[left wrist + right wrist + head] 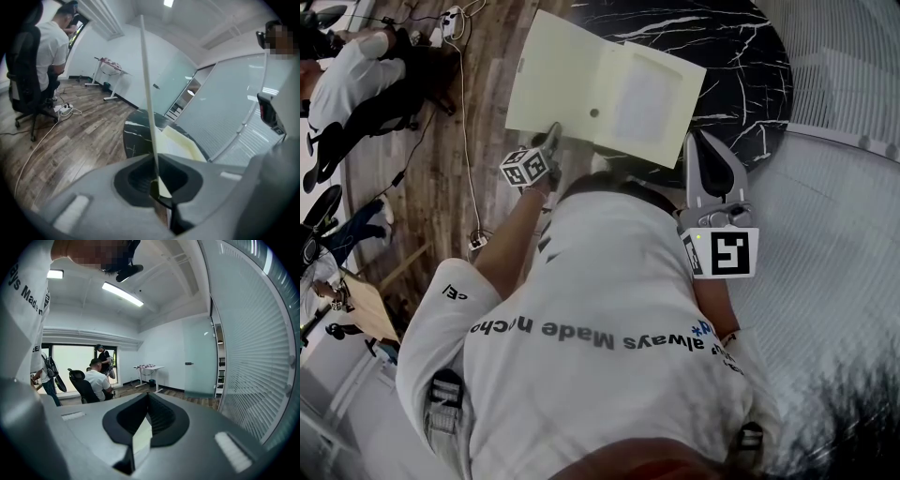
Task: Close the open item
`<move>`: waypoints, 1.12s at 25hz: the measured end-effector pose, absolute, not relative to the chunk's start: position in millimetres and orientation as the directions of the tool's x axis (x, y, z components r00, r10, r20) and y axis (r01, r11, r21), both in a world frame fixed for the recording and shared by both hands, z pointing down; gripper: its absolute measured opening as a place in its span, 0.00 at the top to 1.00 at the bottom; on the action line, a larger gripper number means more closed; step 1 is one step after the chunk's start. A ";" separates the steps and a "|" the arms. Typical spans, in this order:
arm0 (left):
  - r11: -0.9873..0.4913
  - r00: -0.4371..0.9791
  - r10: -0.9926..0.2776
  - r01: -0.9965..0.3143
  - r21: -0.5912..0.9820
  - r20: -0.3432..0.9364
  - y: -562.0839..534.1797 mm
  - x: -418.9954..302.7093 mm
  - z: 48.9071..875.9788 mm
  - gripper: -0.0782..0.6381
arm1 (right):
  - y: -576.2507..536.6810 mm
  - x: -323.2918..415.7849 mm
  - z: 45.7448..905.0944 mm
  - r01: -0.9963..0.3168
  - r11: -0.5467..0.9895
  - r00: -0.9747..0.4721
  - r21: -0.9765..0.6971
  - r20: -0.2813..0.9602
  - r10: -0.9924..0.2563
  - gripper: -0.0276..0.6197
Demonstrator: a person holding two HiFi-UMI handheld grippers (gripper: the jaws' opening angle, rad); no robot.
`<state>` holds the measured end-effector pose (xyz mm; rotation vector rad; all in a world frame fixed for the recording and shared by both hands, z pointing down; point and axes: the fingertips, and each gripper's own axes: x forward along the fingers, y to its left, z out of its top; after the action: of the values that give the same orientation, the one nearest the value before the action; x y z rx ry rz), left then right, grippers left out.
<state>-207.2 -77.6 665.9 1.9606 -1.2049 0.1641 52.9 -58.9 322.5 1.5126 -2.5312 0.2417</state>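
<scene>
My left tongs (pixel 553 133) pinch the cover of the yellow folder (pixel 581 84), top middle. My right tongs (pixel 705 145) are shut and empty.

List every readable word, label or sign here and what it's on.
"always Made": across the person's white T-shirt, upside down in the head view; the words either side are unreadable.
"ays Made": same print, cut off, in the right gripper view.
Small dark mark on the shirt's sleeve: too small to read.
</scene>
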 end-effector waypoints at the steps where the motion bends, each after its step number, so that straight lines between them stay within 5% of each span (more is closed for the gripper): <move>1: -0.227 0.533 -0.688 -0.802 0.552 0.492 -76.9 -204.3 663.7 0.86 | -59.0 53.9 323.0 -0.882 0.468 -0.465 -0.047 0.238 -0.853 0.95; 28: -0.605 0.464 -0.585 -0.796 0.022 0.665 -52.0 -122.0 629.8 0.83 | -47.2 71.9 331.3 -0.889 0.453 -0.456 -0.073 0.239 -0.857 0.95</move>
<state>-122.0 -52.0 629.8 2.3872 -1.1709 0.8940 71.9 -47.2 331.3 1.5353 -2.5309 0.2798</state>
